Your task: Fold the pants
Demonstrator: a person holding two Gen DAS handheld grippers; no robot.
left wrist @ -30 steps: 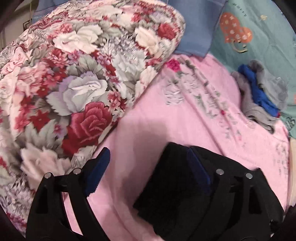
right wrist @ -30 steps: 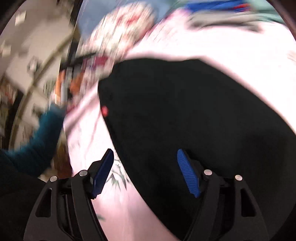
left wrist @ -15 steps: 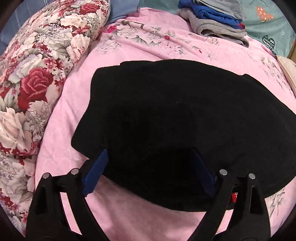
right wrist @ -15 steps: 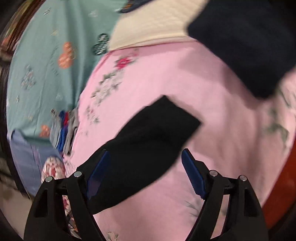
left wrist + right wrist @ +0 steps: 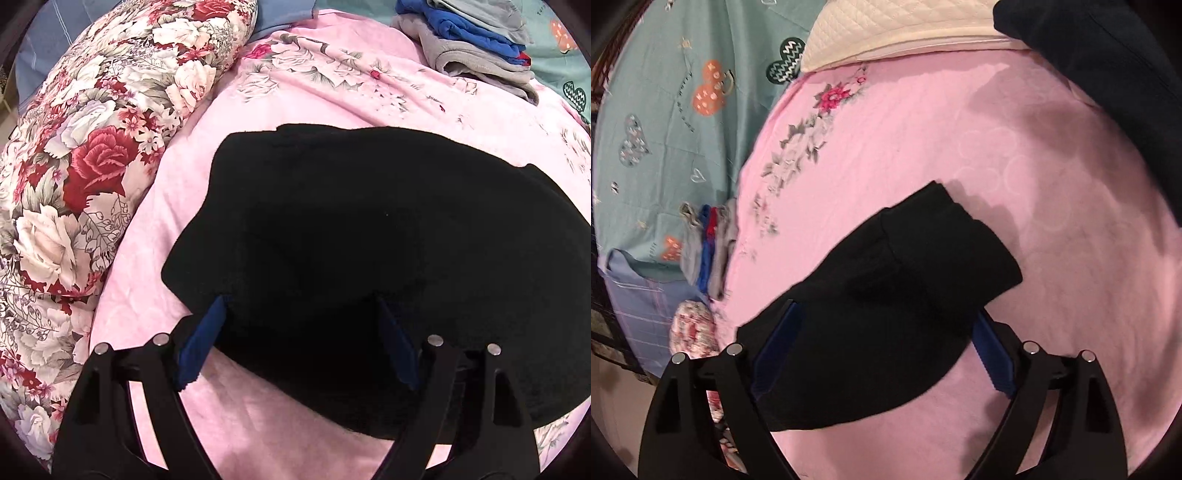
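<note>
- It's a bed with a pink sheet (image 5: 295, 92), a flowery quilt (image 5: 92, 166) rolled up off to the left of the left claw, and a small stack of clothes (image 5: 476, 40) far ahead on its right.
- The black pants (image 5: 369, 229) lie flat on the sheet right in front of the left claw (image 5: 299, 336).
- The left claw is spread wide, its blue pads sitting either side of the pants' near edge.
- The right claw (image 5: 882, 350) is wide too, straddling one narrow end of the pants (image 5: 905, 266), with a white pillow (image 5: 897, 26) well beyond it.
</note>
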